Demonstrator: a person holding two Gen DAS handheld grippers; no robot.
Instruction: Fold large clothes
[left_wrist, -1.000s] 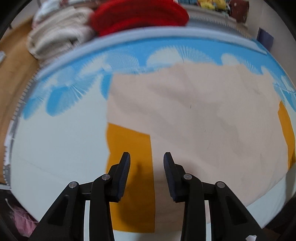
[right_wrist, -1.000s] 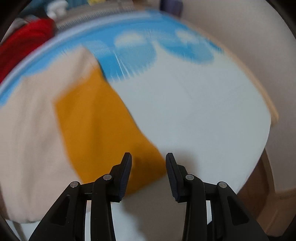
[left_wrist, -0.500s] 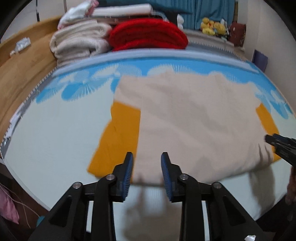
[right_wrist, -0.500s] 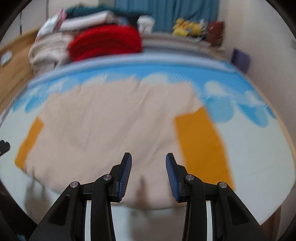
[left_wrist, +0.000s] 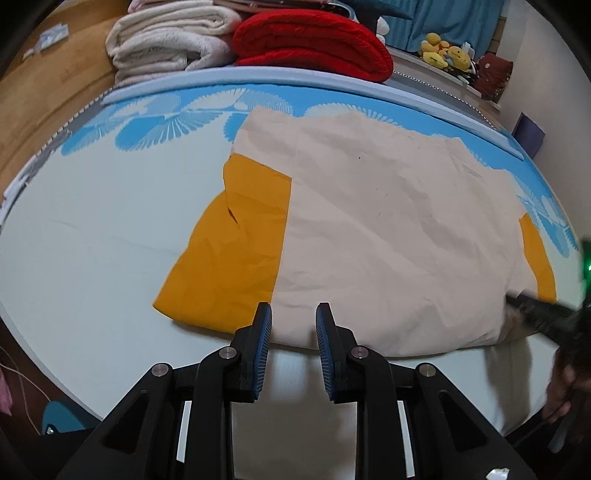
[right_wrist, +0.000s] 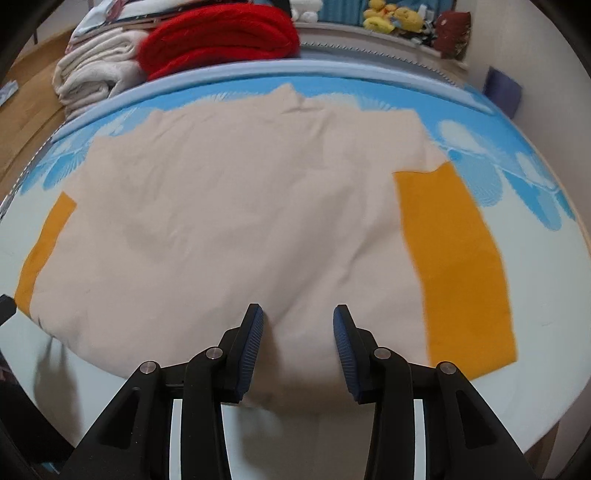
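Observation:
A large beige garment with orange sleeves lies flat on the bed; it also shows in the right wrist view, with its right orange sleeve. My left gripper is open at the garment's near hem beside the left sleeve, with cloth between the tips. My right gripper is open over the near hem, holding nothing. The right gripper also appears blurred at the garment's right corner in the left wrist view.
The bed has a pale sheet with a blue leaf pattern. Folded white towels and a red blanket are stacked at the far edge. Plush toys sit on a far shelf. A wooden floor lies to the left.
Both grippers have pulled back toward the near edge of the bed. The beige body now lies flat with both sleeves spread, and the left jaws have narrowed slightly.

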